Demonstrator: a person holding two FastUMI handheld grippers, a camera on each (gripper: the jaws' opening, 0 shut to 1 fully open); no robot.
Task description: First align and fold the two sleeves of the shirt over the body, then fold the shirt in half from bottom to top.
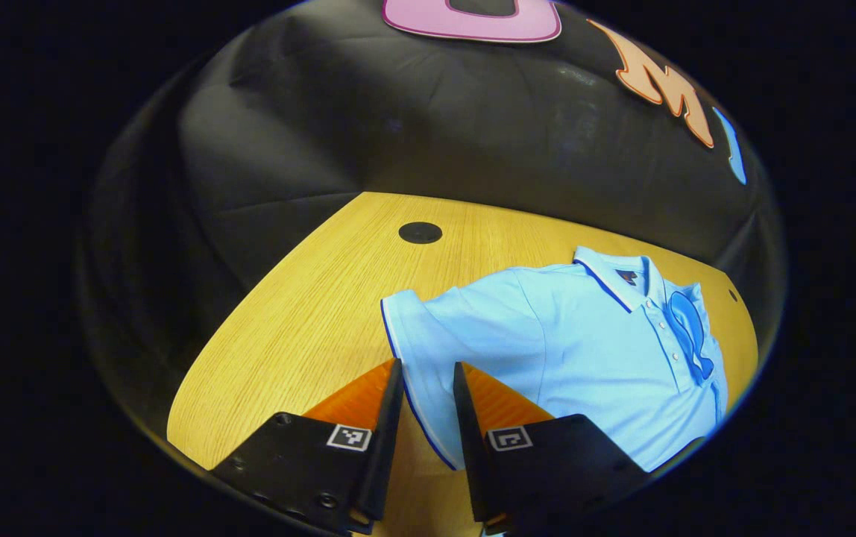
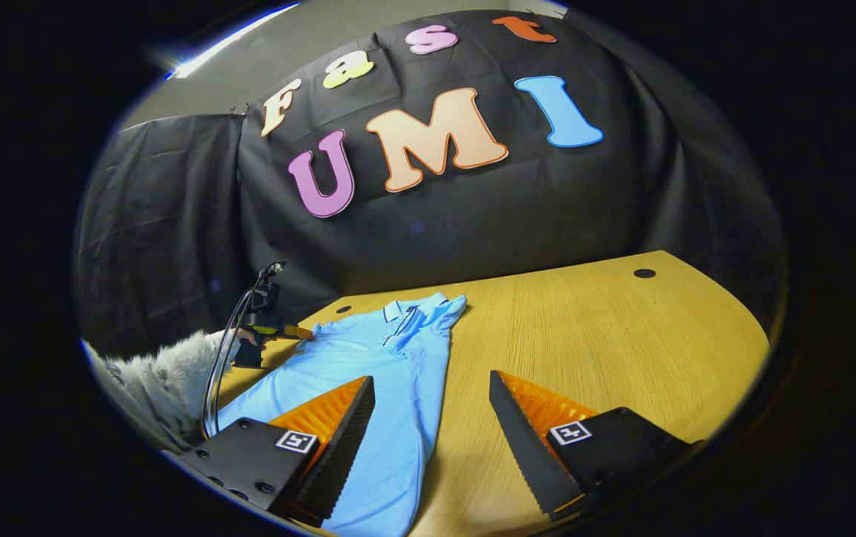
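Currently the left tool stands spread, its fingers straddling the piped hem of the near sleeve of the light-blue polo shirt, which lies flat on the wood-grain surface; the right tool is also spread, above the shirt's opposite side edge. If the left tool closes too shallow, the thin, limp knit may slip from the ridged pads or bunch instead of folding flat, and lifting may drag the whole garment across the smooth surface. The right-hand sleeve already lies folded over the body, beside the stiff collar.

Shirt hem past view's edge
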